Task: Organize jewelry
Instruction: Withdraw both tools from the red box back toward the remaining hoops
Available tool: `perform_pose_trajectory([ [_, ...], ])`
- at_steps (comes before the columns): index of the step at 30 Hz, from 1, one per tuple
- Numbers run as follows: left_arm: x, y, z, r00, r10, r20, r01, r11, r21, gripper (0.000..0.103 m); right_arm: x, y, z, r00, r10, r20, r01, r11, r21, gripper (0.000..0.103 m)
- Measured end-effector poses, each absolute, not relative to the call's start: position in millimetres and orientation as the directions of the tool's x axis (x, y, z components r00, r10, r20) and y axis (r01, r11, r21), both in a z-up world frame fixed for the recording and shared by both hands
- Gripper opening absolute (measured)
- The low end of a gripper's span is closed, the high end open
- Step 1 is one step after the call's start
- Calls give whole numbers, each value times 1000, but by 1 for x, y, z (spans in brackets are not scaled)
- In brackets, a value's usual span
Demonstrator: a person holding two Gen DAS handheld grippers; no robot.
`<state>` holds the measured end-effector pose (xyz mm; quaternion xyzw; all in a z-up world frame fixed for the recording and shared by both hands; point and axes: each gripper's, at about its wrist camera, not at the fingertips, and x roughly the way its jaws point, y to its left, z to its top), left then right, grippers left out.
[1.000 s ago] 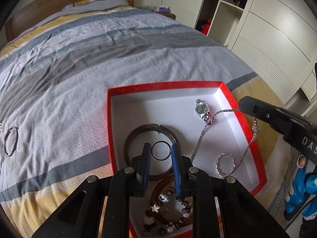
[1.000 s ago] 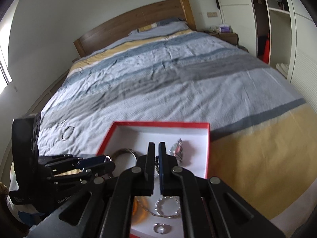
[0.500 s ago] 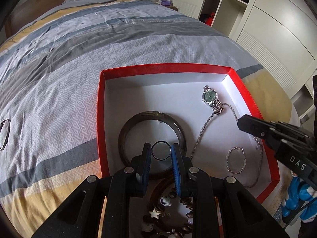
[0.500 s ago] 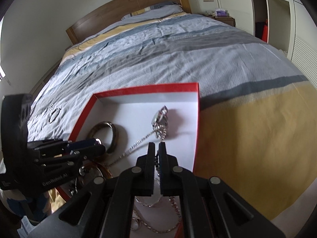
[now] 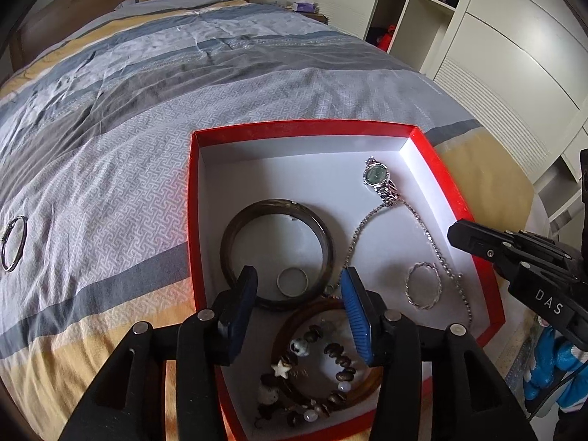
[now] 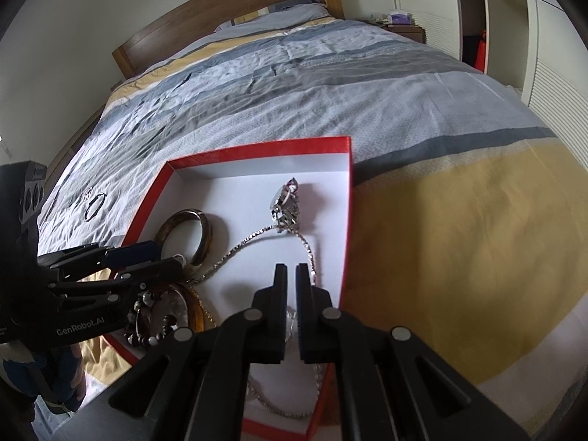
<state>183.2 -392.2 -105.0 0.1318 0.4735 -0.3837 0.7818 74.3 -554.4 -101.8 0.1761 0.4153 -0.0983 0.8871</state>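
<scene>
A red box (image 5: 441, 169) with a white inside lies on the bed; it also shows in the right wrist view (image 6: 257, 147). In it lie a dark bangle (image 5: 235, 228), a small silver ring (image 5: 292, 281) inside that bangle, a watch (image 5: 376, 176), a silver chain (image 5: 430, 235), a twisted silver ring (image 5: 422, 284) and a beaded bracelet (image 5: 330, 352) on a brown bangle. My left gripper (image 5: 297, 294) is open above the small ring, holding nothing. My right gripper (image 6: 291, 279) is shut and empty over the box's near right part, above the chain (image 6: 239, 246).
A thin bracelet (image 5: 13, 244) lies on the striped bedcover far left of the box; it also shows in the right wrist view (image 6: 94, 204). White wardrobes (image 5: 514, 55) stand along the right. The headboard (image 6: 220, 11) is at the far end.
My left gripper has opened and let go of the small ring, which now lies inside the dark bangle. Both grippers moved lower and closer over the box.
</scene>
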Motion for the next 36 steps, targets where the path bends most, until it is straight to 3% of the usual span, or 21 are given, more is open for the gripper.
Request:
perform_pose_trajectory([
  [10, 153, -369, -67, 290, -507, -811, 738, 658, -148, 57, 39, -541, -65, 664, -75, -744, 356, 907, 226, 6],
  [19, 123, -317, -40, 360, -516, -778, 719, 685, -122, 57, 11, -508, -39, 684, -83, -725, 355, 906, 231, 7],
  [24, 109, -277, -25, 409, -516, -752, 687, 717, -118, 57, -3, -484, -26, 697, -82, -712, 346, 908, 234, 15],
  [31, 92, -222, -7, 467, -508, -724, 643, 757, -116, 58, -19, -455, -3, 726, -84, -683, 318, 921, 224, 17],
  [36, 79, -180, 2, 512, -476, -715, 610, 788, -88, 65, -27, -435, 11, 743, -86, -664, 304, 927, 220, 22],
])
